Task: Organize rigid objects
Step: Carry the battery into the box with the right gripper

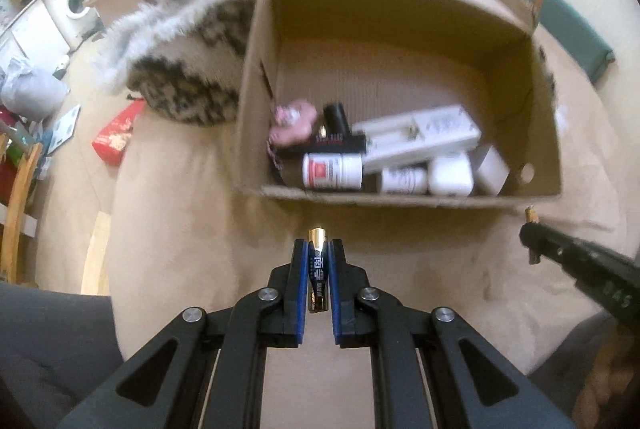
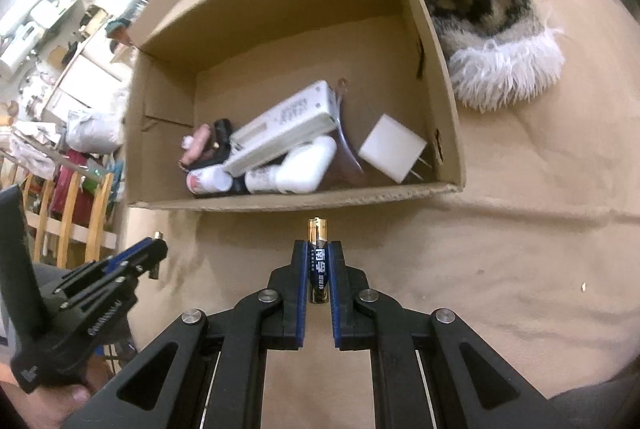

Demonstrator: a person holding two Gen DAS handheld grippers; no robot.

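An open cardboard box (image 1: 400, 5) stands on a beige bedspread, also in the right wrist view (image 2: 436, 77). It holds a long white box (image 1: 420, 137), a white bottle with a red label (image 1: 332, 171), a pink item (image 1: 292, 121), a white charger plug (image 2: 392, 147) and other small things. My left gripper (image 1: 319, 247) is shut on a blue and gold battery (image 1: 318, 265), just short of the box's near wall. My right gripper (image 2: 319, 247) is shut on another blue and gold battery (image 2: 318, 261), also just before the near wall. Each gripper shows in the other's view, the right (image 1: 532, 229) and the left (image 2: 158, 249).
A furry black-and-cream cushion (image 1: 192, 69) lies against the box's side, also in the right wrist view (image 2: 480, 9). Beyond the bed's left edge are a red packet (image 1: 116, 139), a wooden chair (image 1: 16, 197), a washing machine (image 1: 76, 3) and floor clutter.
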